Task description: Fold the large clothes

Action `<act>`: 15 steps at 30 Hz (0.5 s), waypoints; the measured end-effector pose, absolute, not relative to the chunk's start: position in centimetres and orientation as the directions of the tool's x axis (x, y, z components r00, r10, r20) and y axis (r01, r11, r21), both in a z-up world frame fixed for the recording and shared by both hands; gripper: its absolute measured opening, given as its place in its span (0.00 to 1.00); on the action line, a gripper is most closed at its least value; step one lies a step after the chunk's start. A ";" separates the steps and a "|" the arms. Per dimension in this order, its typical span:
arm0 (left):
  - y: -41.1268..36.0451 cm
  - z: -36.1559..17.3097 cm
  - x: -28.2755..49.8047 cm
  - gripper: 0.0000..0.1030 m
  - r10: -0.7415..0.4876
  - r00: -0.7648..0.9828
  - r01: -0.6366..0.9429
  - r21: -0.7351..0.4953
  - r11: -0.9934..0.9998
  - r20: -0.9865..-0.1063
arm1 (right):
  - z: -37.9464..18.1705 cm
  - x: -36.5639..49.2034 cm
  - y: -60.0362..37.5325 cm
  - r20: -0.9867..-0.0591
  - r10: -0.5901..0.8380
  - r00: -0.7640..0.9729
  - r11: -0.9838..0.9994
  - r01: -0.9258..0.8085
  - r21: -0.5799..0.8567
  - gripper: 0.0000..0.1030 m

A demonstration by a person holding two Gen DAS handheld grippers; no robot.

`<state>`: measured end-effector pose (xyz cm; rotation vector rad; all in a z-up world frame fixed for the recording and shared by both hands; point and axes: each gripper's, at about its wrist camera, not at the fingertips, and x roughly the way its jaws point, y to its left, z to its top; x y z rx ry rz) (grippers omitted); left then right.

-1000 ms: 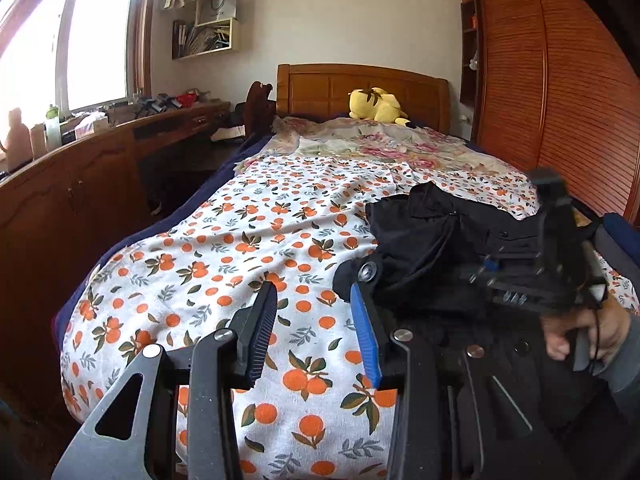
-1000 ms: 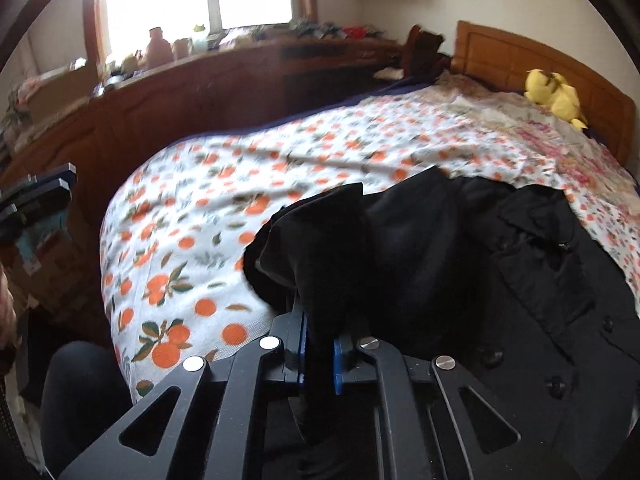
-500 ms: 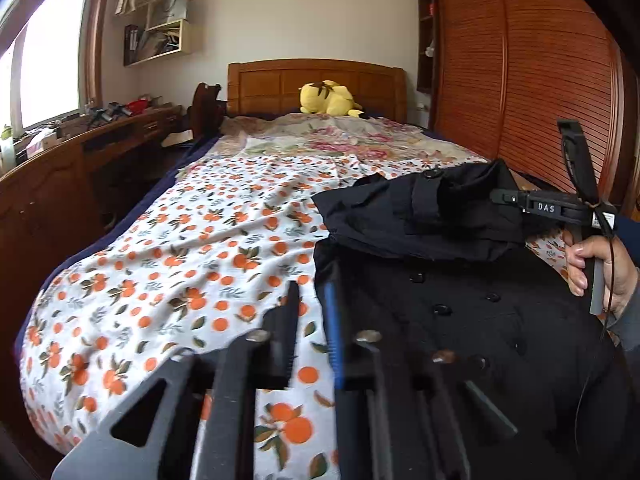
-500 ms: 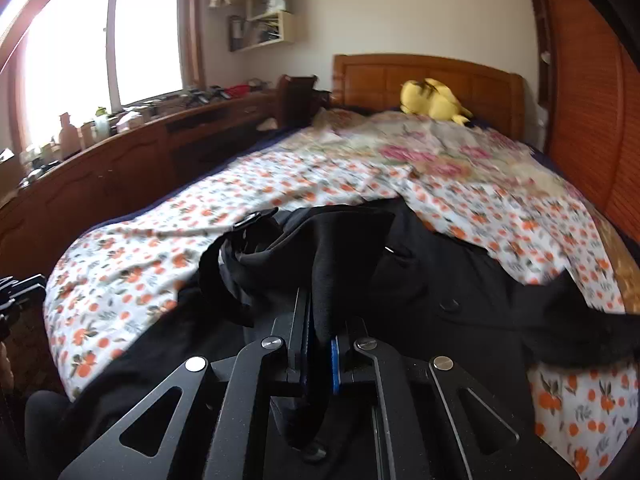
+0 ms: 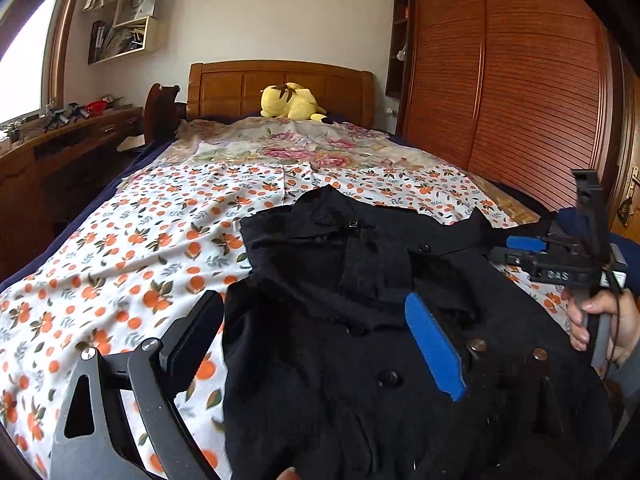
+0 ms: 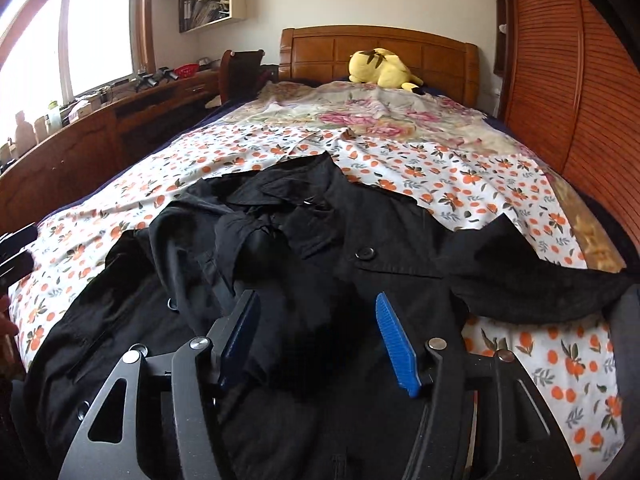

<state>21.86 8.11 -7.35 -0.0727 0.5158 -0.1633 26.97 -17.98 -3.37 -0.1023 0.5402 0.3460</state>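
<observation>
Lying on a bed [image 6: 460,168] dressed in an orange-print sheet: a black coat [image 6: 360,264], buttoned front up, collar pointing toward the wooden headboard [image 6: 380,46]. Resting over the chest, one sleeve [image 6: 240,240], bunched and crumpled rather than flat. Trailing out sideways over the sheet toward the wardrobe [image 5: 520,80], the other sleeve [image 6: 540,280], not yet brought in. Hovering over the lower front of the coat, the right gripper [image 6: 316,340], blue pads spread wide and gripping nothing. Hanging over the coat's near left edge, the left gripper [image 5: 320,344], likewise spread apart with nothing between its fingers; whether either tool is brushing the cloth, impossible to tell. Sitting by the headboard well beyond the coat, a yellow plush toy [image 5: 290,102]. Judging by the layout, only getting started: one sleeve roughly in, needing smoothing; remaining, the second sleeve and then folding the body lengthwise and across.
</observation>
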 end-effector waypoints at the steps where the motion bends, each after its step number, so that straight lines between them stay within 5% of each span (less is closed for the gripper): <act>1: 8.1 -7.6 22.2 0.90 -0.175 0.857 0.137 -0.114 0.984 -0.485 | -3.4 27.1 -17.6 -0.524 0.302 0.797 0.933 -0.359 -0.009 0.61; 15: 7.5 -11.9 25.2 0.90 -0.175 0.825 0.143 -0.102 0.984 -0.537 | -3.9 32.9 -11.7 -0.567 0.407 0.716 0.877 -0.479 0.025 0.61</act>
